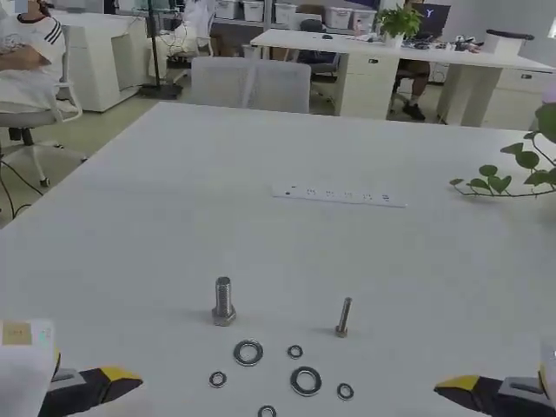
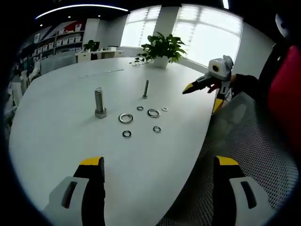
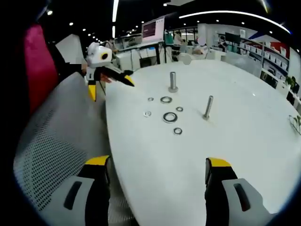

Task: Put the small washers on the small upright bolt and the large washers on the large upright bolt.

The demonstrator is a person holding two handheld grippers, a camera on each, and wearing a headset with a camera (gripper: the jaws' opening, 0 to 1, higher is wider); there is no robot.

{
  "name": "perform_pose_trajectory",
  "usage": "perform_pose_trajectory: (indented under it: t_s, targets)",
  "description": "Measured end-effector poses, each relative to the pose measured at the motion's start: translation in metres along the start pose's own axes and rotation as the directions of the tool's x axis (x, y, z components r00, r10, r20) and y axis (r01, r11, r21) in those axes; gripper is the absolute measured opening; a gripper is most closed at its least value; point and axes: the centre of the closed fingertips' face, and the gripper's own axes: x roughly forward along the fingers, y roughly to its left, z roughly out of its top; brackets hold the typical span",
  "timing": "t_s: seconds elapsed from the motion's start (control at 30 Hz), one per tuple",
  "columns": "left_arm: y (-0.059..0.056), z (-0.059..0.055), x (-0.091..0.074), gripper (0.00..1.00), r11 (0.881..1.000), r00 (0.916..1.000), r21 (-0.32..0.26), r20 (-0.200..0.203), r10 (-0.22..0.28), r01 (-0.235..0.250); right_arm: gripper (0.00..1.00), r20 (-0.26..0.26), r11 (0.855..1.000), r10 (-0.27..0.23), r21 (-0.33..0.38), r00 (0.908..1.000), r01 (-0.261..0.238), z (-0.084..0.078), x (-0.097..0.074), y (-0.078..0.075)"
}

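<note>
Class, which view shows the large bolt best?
Left gripper view: the large bolt stands whole and sharp, thread and head plain. Head view shows it blurrier; right gripper view shows it smaller, beyond the washers.

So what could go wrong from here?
1. The washers lie flat on the table; the open left gripper or right gripper may skid them off the near edge.
2. The small bolt stands slim on its head; a nudge might topple it.
3. Sizes lie mixed, so a mix-up is easy.

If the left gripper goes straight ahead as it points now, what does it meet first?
Probably the small steel washer directly ahead on the white table, if the left gripper travels low enough; height is unclear.
</note>
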Motion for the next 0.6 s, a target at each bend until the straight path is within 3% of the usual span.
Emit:
perform_pose_trajectory:
  t_s: [0.6]
  targets:
    - [-0.0014,-0.0009,-0.0007,0.96,1.000,1.0000,0.000,0.006,-0.001,0.001,0.83,-0.015,1.000,0.008,-0.016,0.9999,-0.008,0.0014,0.0014,0.0006]
